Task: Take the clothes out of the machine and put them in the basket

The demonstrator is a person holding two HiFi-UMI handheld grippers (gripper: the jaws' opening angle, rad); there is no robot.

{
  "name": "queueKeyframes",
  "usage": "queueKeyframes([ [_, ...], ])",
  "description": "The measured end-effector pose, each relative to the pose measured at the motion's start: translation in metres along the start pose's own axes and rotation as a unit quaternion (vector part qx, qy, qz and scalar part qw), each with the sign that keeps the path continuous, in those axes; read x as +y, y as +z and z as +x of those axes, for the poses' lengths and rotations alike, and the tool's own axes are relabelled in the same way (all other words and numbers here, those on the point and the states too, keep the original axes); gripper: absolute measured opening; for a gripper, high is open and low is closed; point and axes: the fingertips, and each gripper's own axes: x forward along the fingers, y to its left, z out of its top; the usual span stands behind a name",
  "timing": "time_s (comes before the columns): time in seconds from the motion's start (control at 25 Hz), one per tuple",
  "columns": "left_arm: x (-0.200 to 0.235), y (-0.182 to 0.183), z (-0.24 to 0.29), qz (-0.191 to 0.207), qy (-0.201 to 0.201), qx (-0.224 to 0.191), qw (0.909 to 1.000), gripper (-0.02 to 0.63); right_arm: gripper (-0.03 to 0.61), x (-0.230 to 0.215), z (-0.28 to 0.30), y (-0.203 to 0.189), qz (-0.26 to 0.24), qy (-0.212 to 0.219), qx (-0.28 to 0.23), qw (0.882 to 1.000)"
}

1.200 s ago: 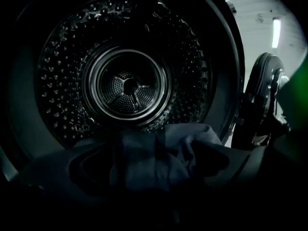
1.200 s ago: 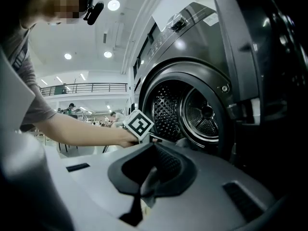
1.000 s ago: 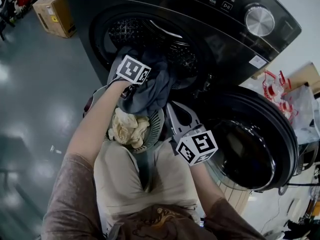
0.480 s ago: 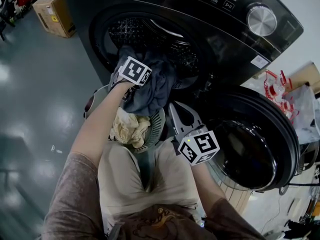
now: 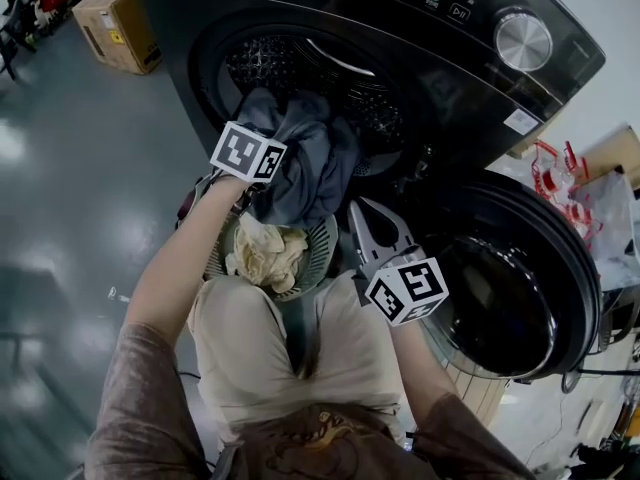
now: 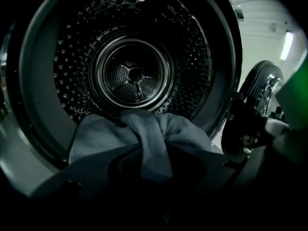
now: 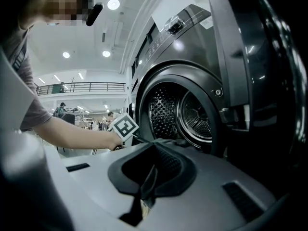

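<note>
The clothes are partly out: near our knees a cream cloth [image 5: 265,253] lies in the basket [image 5: 322,253], and our right gripper [image 5: 375,236] waits beside it with its jaws together and nothing in them. A bit further, our left gripper [image 6: 153,166] is closing its jaws on a grey cloth [image 5: 305,163] hanging from the mouth of the machine [image 5: 470,78], so that one is left to drop in, and the drum [image 6: 132,73] behind looks bare. Around us is a shiny grey floor [image 5: 70,188], with a cardboard box [image 5: 115,28] far off.
</note>
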Motion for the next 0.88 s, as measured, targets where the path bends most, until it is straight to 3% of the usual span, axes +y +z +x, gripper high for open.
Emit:
queueKeyframes([
  [0.32, -0.015, -0.027, -0.077, -0.010, -0.018, -0.022, 0.9995, 0.087, -0.003, 0.006, 0.007, -0.003, 0.005, 0.015, -0.001, 1.000],
  [0.6, -0.030, -0.071, -0.118, -0.008, -0.017, 0.003, 0.9998, 0.091, -0.003, 0.009, 0.016, -0.005, 0.008, 0.025, -0.003, 1.000],
  [0.76, -0.029, -0.094, -0.126, -0.010, 0.000, 0.007, 0.9999, 0.119, -0.003, 0.010, 0.020, -0.005, 0.013, 0.026, -0.004, 1.000],
  [0.88, -0.021, -0.092, -0.133, -0.025, 0.015, -0.014, 0.9995, 0.180, -0.003, 0.011, 0.022, -0.004, 0.013, 0.027, -0.007, 1.000],
])
